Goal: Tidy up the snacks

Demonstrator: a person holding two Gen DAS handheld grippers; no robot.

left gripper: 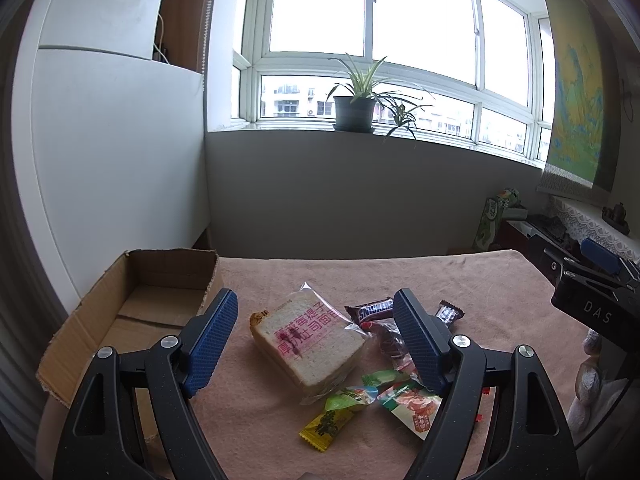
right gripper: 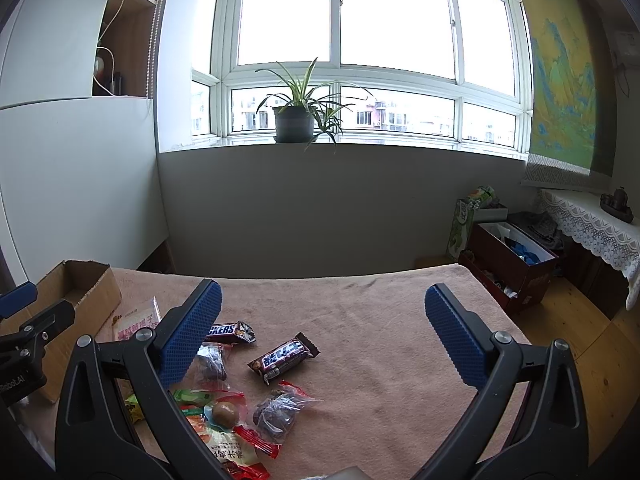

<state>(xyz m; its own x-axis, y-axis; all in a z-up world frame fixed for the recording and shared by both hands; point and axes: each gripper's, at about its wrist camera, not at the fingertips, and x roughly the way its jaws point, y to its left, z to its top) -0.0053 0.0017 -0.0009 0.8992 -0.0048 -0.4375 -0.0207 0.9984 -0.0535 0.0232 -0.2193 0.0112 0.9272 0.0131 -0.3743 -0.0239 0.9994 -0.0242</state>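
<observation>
A wrapped bread slice pack (left gripper: 308, 340) with pink print lies on the pink cloth (left gripper: 320, 276), between the fingers of my open left gripper (left gripper: 320, 340). To its right a Snickers bar (left gripper: 370, 312) and a second chocolate bar (right gripper: 284, 356) lie on the cloth. Green, yellow and red snack packets (left gripper: 348, 404) lie in front of the bread. An empty cardboard box (left gripper: 160, 300) stands at the left. My right gripper (right gripper: 320, 336) hovers open above the cloth, holding nothing, with clear bags of dark dried fruit (right gripper: 276, 412) below it.
The cloth-covered table (right gripper: 380, 300) ends at a grey wall under a window with a potted plant (right gripper: 296, 116). Red boxes (right gripper: 516, 264) and a lace-covered shelf (right gripper: 592, 220) stand at the right on a wooden floor.
</observation>
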